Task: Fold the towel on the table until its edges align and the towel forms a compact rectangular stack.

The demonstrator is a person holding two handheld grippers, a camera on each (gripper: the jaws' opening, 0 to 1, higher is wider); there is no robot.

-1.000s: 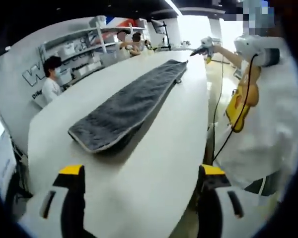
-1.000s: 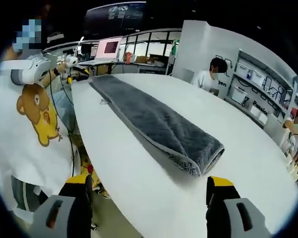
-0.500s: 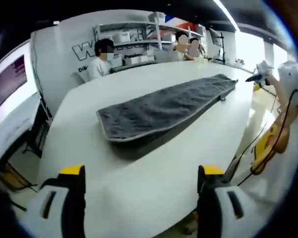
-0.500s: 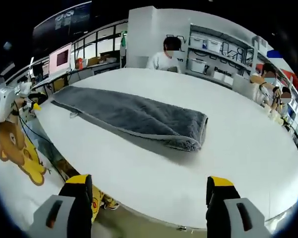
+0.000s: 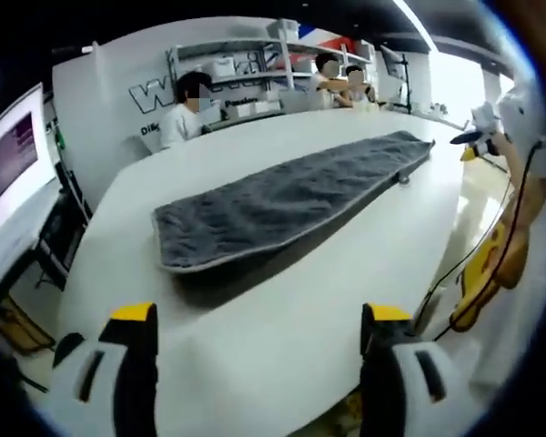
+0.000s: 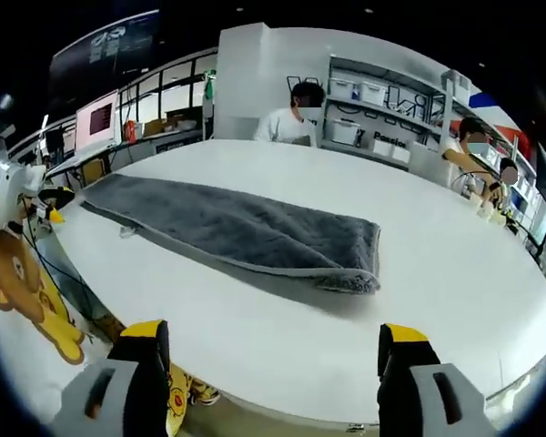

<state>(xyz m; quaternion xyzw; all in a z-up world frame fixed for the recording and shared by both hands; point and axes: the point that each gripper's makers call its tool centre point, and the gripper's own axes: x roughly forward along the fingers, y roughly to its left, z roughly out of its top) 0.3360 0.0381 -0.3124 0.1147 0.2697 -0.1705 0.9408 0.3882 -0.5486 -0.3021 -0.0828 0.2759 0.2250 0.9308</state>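
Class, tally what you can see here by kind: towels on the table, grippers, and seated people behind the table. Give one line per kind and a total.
Towels: 1, the grey towel lying long on the white table.
Grippers: 2, the left gripper and the right gripper, both open.
Seated people behind the table: 3, as in the right gripper view.
Total: 6.

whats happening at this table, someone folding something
A person holds a claw in each hand, one at each end of a long grey towel lying folded lengthwise on the white table. The left claw and right claw both stand open above the table edge, short of the towel, touching nothing. The towel is not yet a compact stack. Other people sit at the far side.
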